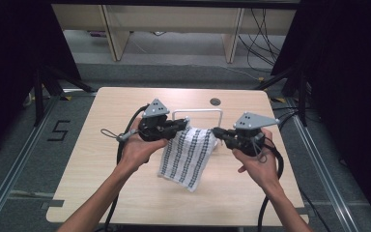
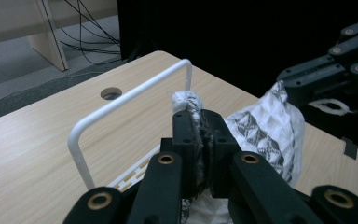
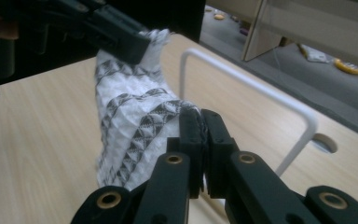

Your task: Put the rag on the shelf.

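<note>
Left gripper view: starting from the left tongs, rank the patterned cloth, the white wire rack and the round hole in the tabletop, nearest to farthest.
1. Patterned cloth: pinched in the left tongs, bunching out to their right.
2. White wire rack: standing on the table just beyond the tongs, its top bar running up to the left.
3. Round hole: in the tabletop behind the rack, upper left.

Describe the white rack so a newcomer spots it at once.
On the light wooden table, look toward the far edge, just short of the round cable hole. The white wire rack stands upright behind the patterned cloth, the one bare, thin, bent hoop there.
</note>
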Demonstrator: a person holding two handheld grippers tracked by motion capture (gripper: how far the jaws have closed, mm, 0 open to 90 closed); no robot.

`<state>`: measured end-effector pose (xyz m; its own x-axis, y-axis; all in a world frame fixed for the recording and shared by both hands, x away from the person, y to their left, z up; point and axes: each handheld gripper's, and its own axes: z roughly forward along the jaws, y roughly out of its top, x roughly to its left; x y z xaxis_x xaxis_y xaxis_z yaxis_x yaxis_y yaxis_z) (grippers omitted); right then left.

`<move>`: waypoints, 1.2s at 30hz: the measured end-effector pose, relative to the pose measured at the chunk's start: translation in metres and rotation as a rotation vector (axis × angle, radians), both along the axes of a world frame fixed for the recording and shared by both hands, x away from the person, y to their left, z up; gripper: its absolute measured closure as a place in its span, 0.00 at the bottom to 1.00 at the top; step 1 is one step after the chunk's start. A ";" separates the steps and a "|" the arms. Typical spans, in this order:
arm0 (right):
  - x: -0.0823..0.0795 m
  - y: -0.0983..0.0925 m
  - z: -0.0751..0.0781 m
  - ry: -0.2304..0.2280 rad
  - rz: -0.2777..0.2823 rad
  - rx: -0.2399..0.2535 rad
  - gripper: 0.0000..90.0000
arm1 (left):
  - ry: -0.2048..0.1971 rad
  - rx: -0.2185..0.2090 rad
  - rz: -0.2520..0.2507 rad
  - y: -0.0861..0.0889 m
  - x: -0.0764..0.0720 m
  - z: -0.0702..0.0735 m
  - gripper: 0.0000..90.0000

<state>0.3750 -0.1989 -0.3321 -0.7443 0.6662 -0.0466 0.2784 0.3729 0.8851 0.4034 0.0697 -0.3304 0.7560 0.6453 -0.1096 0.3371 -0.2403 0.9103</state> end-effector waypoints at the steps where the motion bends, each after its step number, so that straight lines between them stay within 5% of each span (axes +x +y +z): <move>1: 0.005 -0.002 0.007 -0.020 -0.006 -0.004 0.99 | 0.002 -0.006 0.004 -0.002 0.002 0.004 0.94; 24: 0.047 -0.005 0.061 -0.066 -0.066 0.012 0.99 | -0.013 -0.073 0.073 -0.009 0.033 0.046 0.93; 36: 0.071 -0.003 0.078 -0.080 -0.099 0.004 0.99 | -0.025 -0.074 0.110 -0.016 0.053 0.058 0.93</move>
<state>0.4463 -0.2023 -0.2546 -0.6687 0.7368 -0.0999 0.2426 0.3432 0.9074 0.4568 0.0541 -0.2722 0.6843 0.7153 -0.1415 0.3344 -0.1354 0.9327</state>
